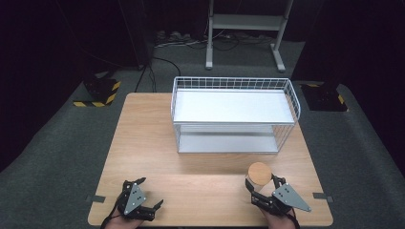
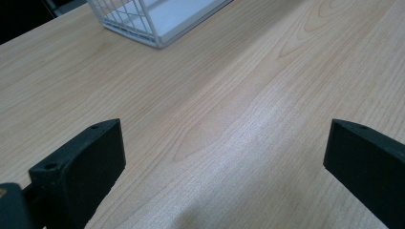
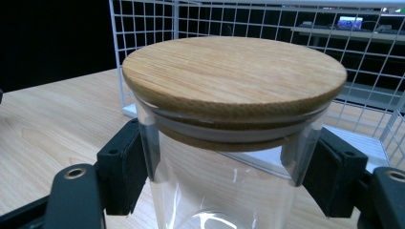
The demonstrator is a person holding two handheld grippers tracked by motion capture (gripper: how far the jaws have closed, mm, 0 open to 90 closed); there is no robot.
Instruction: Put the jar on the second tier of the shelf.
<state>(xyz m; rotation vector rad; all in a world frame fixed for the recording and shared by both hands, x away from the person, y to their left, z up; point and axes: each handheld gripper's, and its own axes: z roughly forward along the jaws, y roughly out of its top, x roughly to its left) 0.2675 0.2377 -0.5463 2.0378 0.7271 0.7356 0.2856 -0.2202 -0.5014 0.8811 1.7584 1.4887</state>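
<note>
A clear glass jar (image 1: 259, 175) with a round wooden lid (image 3: 234, 71) stands upright on the wooden table (image 1: 191, 167) near its front right corner. My right gripper (image 1: 263, 183) is shut on the jar: in the right gripper view its two black jaws press on the glass just under the lid, one on each side (image 3: 229, 171). At the front left, my left gripper (image 1: 150, 192) rests low over the table. It is open, and between its widely spread jaws (image 2: 224, 152) I see nothing but bare wood.
A white wire rack (image 1: 234, 123) with two shelves stands at the back middle of the table, just beyond the jar (image 3: 382, 71); its corner shows at the top of the left gripper view (image 2: 153, 19). Dark floor, cables and a metal stand lie beyond the table.
</note>
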